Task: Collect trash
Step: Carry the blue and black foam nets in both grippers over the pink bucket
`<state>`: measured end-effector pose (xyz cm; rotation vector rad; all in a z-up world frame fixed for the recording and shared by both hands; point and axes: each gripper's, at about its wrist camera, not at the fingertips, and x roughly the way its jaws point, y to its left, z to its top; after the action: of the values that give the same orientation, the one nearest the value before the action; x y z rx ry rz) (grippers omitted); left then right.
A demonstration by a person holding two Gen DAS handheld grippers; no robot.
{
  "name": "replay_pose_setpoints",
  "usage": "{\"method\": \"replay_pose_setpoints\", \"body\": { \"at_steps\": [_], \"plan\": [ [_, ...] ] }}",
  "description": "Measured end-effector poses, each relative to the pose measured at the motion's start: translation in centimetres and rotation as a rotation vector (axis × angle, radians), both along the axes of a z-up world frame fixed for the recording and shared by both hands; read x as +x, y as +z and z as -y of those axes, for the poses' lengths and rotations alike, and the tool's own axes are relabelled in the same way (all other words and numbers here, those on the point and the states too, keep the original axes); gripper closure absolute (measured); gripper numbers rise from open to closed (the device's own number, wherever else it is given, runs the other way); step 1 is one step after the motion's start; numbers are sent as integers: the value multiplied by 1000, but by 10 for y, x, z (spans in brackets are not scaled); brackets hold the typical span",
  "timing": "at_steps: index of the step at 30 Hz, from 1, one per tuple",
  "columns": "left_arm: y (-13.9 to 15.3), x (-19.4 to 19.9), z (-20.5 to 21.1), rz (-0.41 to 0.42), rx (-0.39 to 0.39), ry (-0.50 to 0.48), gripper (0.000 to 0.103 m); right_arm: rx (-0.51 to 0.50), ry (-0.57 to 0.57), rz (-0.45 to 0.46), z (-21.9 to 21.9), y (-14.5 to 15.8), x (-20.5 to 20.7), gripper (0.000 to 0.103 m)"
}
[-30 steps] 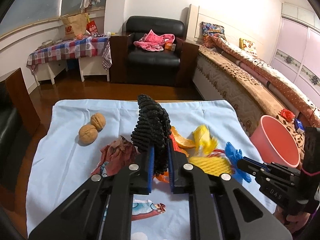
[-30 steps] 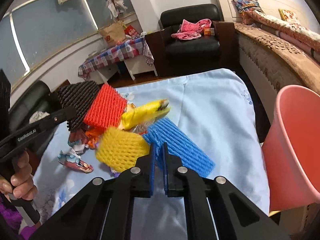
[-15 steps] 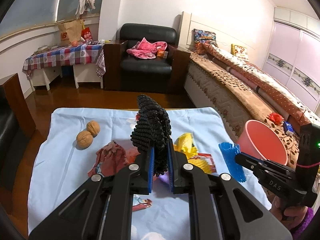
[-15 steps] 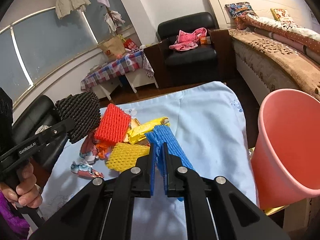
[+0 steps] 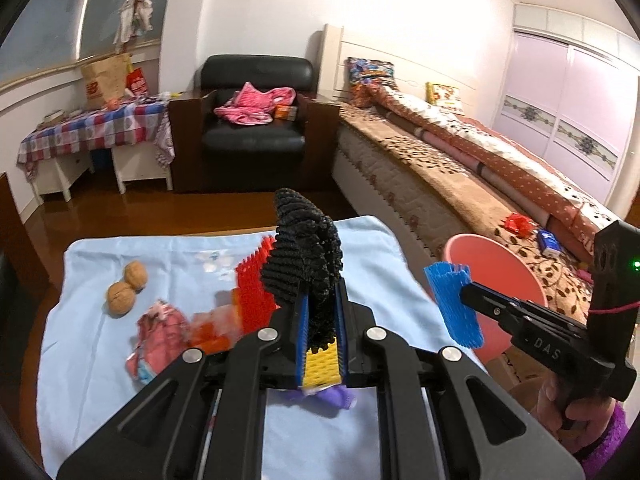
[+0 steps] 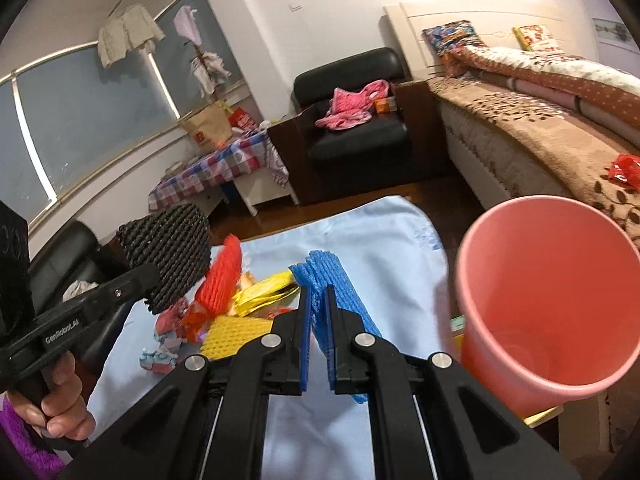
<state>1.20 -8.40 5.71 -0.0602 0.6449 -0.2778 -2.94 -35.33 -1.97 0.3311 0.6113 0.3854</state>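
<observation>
"DAS" printed on right gripper (image 5: pixel 460 292) body; "GenRobot.AI" on left gripper (image 6: pixel 154 280) body. No other text legible.

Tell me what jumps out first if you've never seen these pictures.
Two foam nets held up in the air: a black net pinched in the left tongs, a blue net in the right tongs. To the right stands a pink bucket, past bright scraps on the pale blue cloth.

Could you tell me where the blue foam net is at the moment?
The blue foam net is pinched between the fingers of the right gripper, lifted off the light blue cloth, just left of the pink bucket in the right wrist view.
</observation>
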Motion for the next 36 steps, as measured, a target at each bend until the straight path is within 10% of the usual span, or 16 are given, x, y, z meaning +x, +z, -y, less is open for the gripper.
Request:
{"method": "replay_pose_setpoints", "body": {
  "at_steps": [36],
  "plan": [
    [-30,34,210,-99,-20,-457,91,87,-394,-53,173,-36,4,97]
  ]
}}
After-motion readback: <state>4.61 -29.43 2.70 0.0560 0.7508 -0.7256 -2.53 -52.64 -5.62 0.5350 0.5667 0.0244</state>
